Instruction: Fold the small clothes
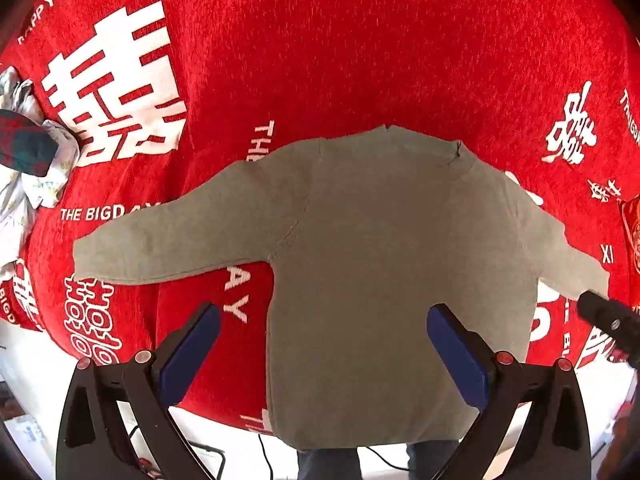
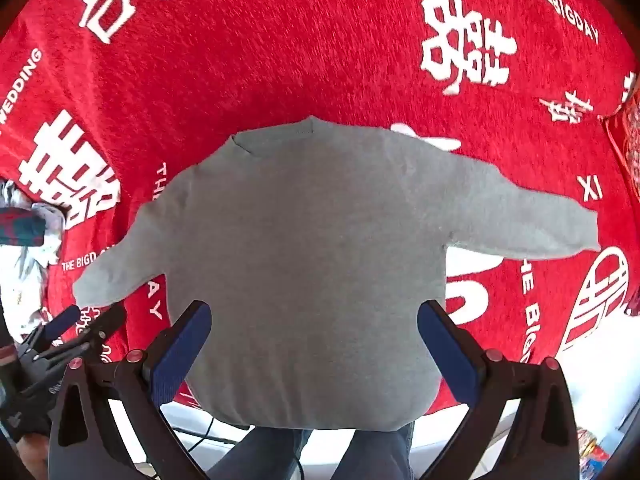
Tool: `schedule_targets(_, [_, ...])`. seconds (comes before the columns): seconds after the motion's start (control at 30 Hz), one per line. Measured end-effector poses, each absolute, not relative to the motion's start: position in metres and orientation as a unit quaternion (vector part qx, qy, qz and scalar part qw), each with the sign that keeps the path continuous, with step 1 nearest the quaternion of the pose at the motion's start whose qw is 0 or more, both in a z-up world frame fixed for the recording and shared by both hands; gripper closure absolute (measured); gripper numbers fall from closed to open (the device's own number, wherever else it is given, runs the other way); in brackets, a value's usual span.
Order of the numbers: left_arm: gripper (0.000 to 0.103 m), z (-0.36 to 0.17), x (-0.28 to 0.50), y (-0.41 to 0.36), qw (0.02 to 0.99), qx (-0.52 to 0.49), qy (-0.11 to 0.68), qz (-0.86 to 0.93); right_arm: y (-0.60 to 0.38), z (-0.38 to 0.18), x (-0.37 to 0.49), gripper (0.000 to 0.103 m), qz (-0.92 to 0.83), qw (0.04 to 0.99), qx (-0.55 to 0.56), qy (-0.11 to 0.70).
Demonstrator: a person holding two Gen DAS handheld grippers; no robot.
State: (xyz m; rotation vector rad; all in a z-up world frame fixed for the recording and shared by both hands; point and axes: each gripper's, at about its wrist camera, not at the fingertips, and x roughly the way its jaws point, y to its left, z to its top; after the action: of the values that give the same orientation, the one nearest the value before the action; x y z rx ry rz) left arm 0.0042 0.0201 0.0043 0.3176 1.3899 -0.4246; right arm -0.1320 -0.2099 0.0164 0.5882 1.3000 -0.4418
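A small grey long-sleeved sweater (image 1: 372, 248) lies flat on a red cloth, neck away from me, both sleeves spread out sideways, its hem hanging a little over the near edge. My left gripper (image 1: 324, 316) hovers open above the sweater's lower left side, nothing between its blue pads. The right gripper (image 2: 314, 316) hangs open over the same sweater (image 2: 304, 248), above its lower middle, also holding nothing. In the right wrist view the left gripper (image 2: 86, 322) shows at the left by the sleeve cuff. A black tip of the right gripper (image 1: 604, 312) shows by the other cuff.
The red cloth (image 1: 360, 48) with white lettering covers the whole surface. A heap of other clothes (image 1: 28, 160), white and dark plaid, lies at the left edge. A person's legs in jeans (image 2: 320, 456) stand at the near edge, with cables on the pale floor.
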Motion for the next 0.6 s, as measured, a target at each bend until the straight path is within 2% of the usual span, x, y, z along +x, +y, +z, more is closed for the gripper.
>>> schedule_targets(0.13, [0.0,0.011,-0.008,0.025,0.746,0.148,0.628,-0.164,-0.209,0.023,-0.136,0.0,-0.18,0.742,0.252,0.595])
schedule_targets(0.27, [0.0,0.025,-0.024,0.025,0.748,0.109,0.635,-0.158,-0.221,0.032,-0.132,0.0,-0.172,0.743,0.245,0.599])
schedule_targets(0.6, [0.0,0.049,-0.036,0.003,0.766,0.137,0.606,-0.165,-0.232,0.036,-0.132,0.0,-0.191,0.736,0.243,0.602])
